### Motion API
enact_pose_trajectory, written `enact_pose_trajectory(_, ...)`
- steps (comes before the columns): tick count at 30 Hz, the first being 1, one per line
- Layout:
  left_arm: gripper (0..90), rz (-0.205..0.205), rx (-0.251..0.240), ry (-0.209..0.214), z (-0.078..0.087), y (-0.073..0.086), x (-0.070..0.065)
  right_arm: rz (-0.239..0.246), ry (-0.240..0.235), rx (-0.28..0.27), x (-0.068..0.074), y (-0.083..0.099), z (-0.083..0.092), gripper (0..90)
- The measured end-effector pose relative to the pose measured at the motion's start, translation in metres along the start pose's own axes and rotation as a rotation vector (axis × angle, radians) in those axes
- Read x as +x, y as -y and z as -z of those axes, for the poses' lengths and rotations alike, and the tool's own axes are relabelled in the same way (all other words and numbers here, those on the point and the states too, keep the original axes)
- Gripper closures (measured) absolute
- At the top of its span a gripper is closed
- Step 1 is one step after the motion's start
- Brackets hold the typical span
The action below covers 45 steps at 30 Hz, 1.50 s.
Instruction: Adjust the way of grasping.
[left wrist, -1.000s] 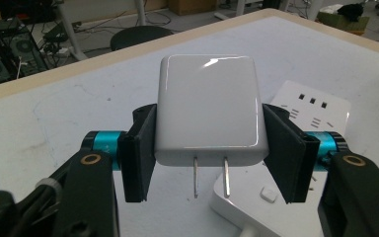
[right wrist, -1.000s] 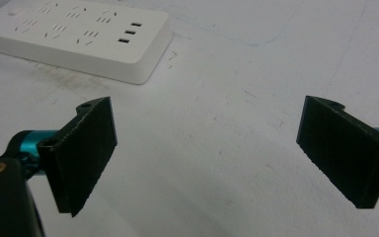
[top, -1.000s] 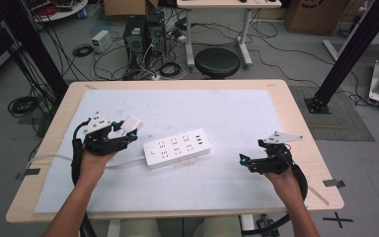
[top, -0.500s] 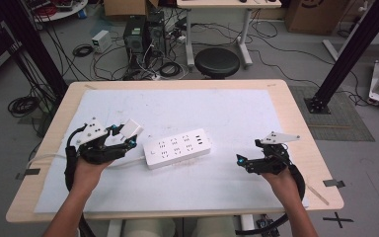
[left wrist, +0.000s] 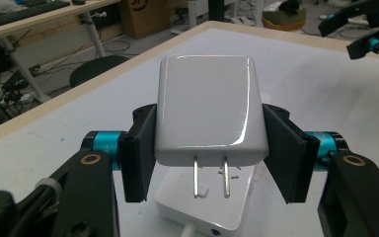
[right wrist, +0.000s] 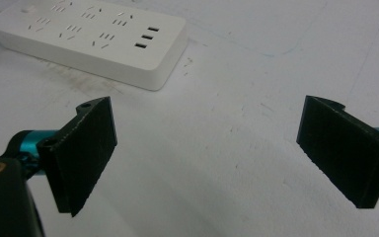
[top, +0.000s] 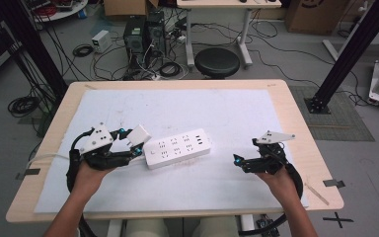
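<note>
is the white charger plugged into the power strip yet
Not yet. The left tongs hold the charger above the power strip, its two prongs bare and clear of the sockets.

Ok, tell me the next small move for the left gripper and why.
Probably ease the left gripper forward and down to line the white plug adapter up with a socket. It is clamped between the jaws, its two prongs bare and hanging above the near end of the power strip, not yet inserted.

I've got a glossy white charger (left wrist: 211, 111), white power strip (top: 177, 147), black jaws with teal bits, white mat (top: 227, 113) on tan table (top: 303, 128).
</note>
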<state>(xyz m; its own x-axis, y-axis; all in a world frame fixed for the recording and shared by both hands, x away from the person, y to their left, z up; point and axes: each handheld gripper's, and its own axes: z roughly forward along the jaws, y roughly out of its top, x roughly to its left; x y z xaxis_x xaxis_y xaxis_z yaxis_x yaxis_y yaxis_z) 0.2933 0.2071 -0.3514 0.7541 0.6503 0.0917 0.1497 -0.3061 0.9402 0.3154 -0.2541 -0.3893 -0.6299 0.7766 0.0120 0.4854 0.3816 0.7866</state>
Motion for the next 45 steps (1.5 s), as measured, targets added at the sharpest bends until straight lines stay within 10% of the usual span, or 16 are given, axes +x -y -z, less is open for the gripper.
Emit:
enact_pose_trajectory(16, 42.5, -0.147, 0.036, 0.169, -0.029, 0.000, -0.033, 0.045, -0.142, -0.007, 0.028, -0.013, -0.002, 8.2)
enact_pose_trajectory(29, 42.4, -0.270, 0.077, 0.217, -0.049, 0.003, -0.057, 0.038, -0.228, 0.006, 0.051, -0.020, -0.015, 8.2)
enact_pose_trajectory(45, 42.4, -0.311, 0.086, 0.273, -0.067, 0.003, -0.073, -0.007, -0.354, 0.011, 0.068, -0.032, -0.028, 8.3)
